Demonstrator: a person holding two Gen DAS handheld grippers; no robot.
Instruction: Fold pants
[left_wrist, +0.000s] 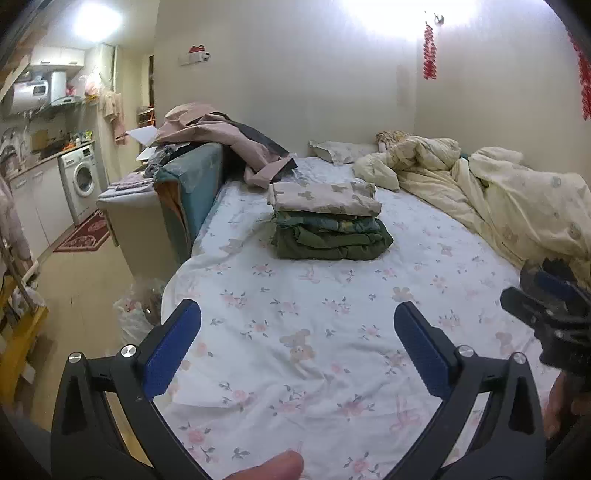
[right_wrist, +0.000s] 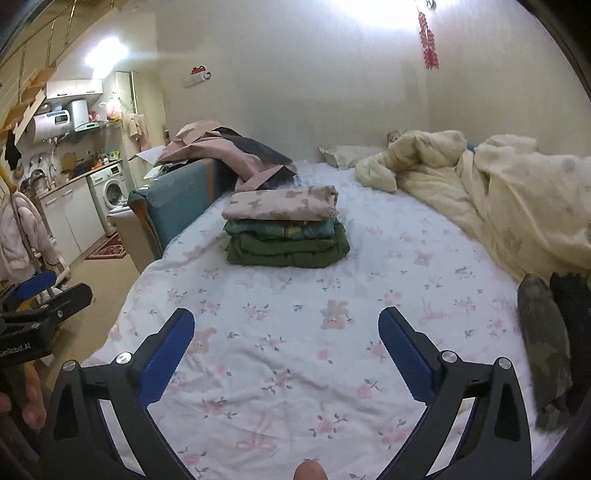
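From the left wrist view, your left tongs hang with their blue pads wide apart and nothing between them, over the floral bed sheet. A stack of folded clothes sits on the bed well ahead of them: a beige printed piece on top, a teal one under it, dark green at the bottom. Behind the stack a heap of pink and dark garments spills over a teal sofa back at the bed's left edge. A crumpled cream quilt fills the far right side, with a pillow near the wall. Off the bed to the left stand a washing machine and a red rug. Your right tongs show at the right edge; their state cannot be told from here.

From the right wrist view, your right tongs are also spread open and empty above the sheet. The same stack lies ahead, slightly left of centre. At the right edge a dark camouflage-patterned garment, likely the pants, lies on the bed beside the right finger, below the quilt. Your left tongs appear at the left edge.
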